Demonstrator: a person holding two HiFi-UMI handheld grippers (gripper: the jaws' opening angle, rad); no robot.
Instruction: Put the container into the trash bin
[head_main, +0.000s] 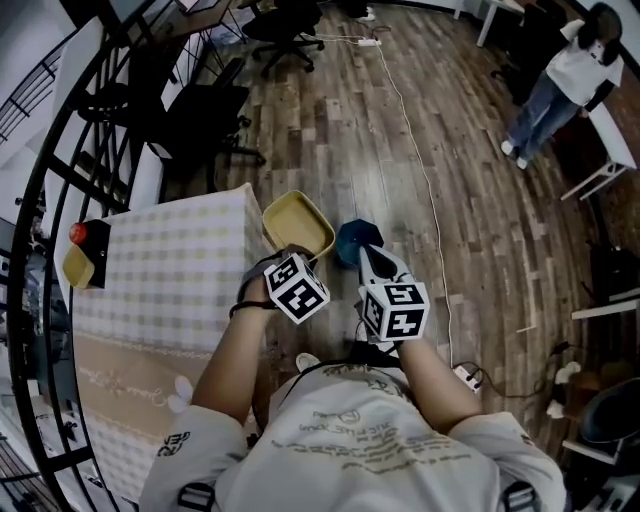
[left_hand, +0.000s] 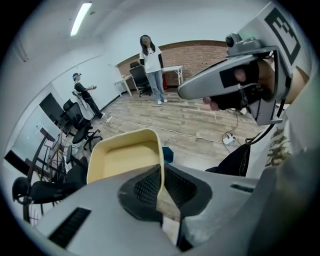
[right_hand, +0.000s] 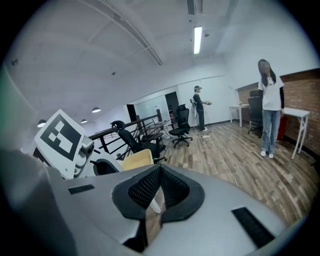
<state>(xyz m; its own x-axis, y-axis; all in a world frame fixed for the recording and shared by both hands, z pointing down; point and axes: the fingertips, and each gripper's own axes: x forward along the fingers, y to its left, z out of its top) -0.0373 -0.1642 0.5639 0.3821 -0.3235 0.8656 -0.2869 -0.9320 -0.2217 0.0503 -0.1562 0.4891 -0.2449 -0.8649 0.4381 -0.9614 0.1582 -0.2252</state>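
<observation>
A shallow yellow container (head_main: 298, 222) hangs off the table's right edge, over the wood floor. My left gripper (head_main: 287, 252) is shut on its near rim; in the left gripper view the rim of the container (left_hand: 125, 157) runs between the pads of the left gripper (left_hand: 161, 169). A dark blue trash bin (head_main: 350, 240) stands on the floor just right of it, and a corner of the bin (left_hand: 167, 154) peeks out behind the container. My right gripper (head_main: 365, 252) points at the bin, and its jaws (right_hand: 159, 170) are shut on nothing. The container (right_hand: 137, 159) shows to their left.
A table with a checked cloth (head_main: 170, 260) lies at the left, with a small yellow thing (head_main: 78, 266) and a red thing (head_main: 78, 233) at its far edge. Office chairs (head_main: 285, 25) stand beyond. A white cable (head_main: 425, 170) crosses the floor. A person (head_main: 565, 75) stands at top right.
</observation>
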